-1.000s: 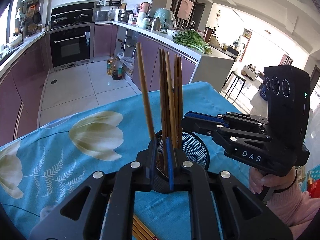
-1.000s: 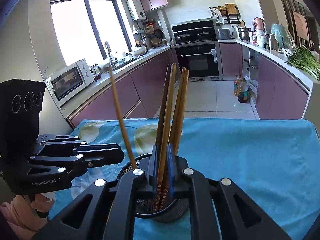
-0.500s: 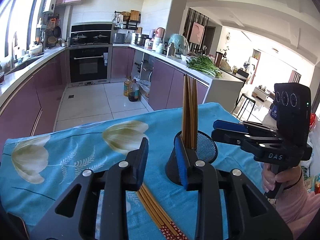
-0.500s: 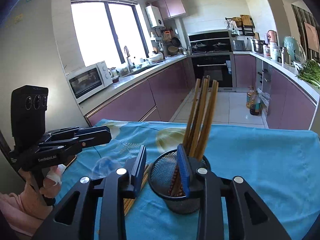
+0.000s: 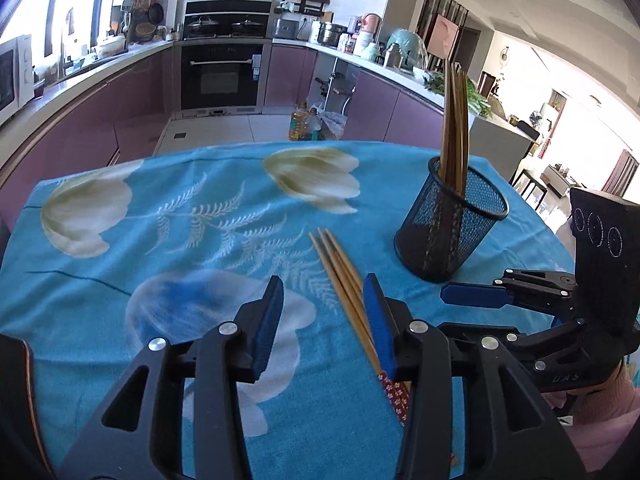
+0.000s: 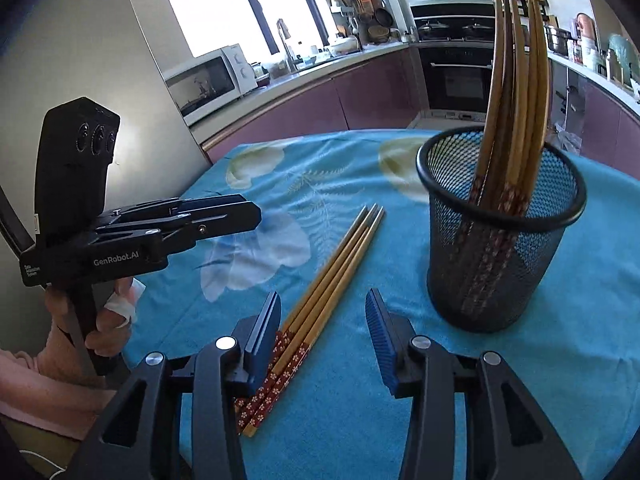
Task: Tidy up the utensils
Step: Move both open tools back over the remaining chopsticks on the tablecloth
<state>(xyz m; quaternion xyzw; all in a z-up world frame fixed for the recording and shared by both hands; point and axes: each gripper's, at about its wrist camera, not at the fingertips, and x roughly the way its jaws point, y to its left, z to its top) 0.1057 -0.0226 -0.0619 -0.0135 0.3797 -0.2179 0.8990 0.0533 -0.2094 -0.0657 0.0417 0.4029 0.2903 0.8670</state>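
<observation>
Your loose bundle of slim tan wooden chopsticks (image 6: pixel 332 276) lies flat on the turquoise towelling tablecloth with pale flower prints (image 5: pixel 168 216). Their tapered tips point away from you, and the thick ends, wrapped in dark red with small white blossoms, sit nearest your grippers. The sticks lie side by side, touching.

Just beside them stands the round black wire-mesh holder (image 6: pixel 500 240), upright, with a solid rim and see-through walls. Inside it a cluster of long brown wooden chopsticks (image 6: pixel 516 92) stands upright with the same red patterned ends at the bottom, leaning against the far side of the rim.

Your left gripper (image 5: pixel 322 322), black plastic with ribbed blue pads, is opening, with nothing pressed between its pads. The loose sticks run close along its right-hand pad.

Your right gripper (image 6: pixel 324 332) is opening too, gripping nothing. The red ends of the loose sticks pass just beside its left-hand pad, and the holder stands off to the right, apart from it.
</observation>
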